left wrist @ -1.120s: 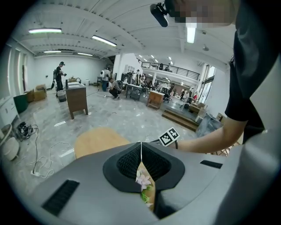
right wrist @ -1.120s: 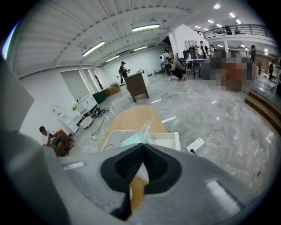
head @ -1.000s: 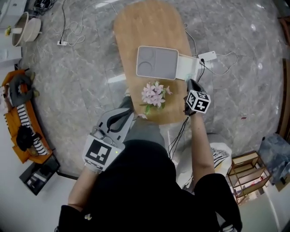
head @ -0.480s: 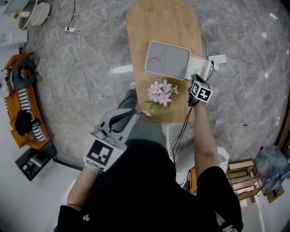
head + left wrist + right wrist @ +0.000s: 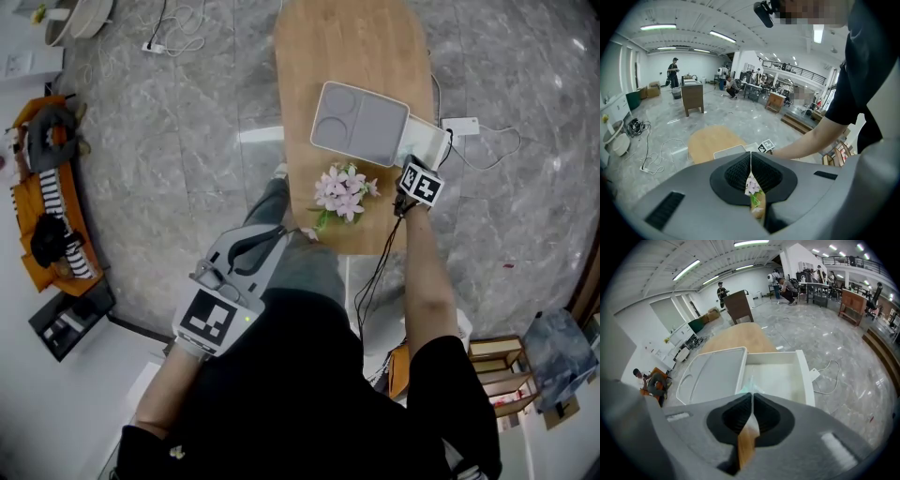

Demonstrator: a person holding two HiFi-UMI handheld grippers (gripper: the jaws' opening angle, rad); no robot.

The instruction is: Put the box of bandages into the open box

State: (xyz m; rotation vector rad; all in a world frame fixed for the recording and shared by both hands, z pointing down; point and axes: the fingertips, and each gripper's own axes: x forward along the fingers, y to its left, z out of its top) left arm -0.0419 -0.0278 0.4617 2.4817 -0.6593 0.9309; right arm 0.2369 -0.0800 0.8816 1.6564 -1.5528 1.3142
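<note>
Right tongs (image 5: 751, 394) moved over open box (image 5: 806, 376), opening on bandage box (image 5: 750, 384) inside; left tongs (image 5: 751, 159) clenched.

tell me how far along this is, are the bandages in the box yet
Done: the bandages are at the box, over its open half. In hand: the right tool is opening its jaws with the bandages at their tips. Left: let go fully and lift clear. The left tool is shut and empty.

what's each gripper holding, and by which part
Left gripper: nothing. Right gripper, jaws opening, pinches what looks like the box of bandages, pale teal, by its near edge above the open box.
</note>
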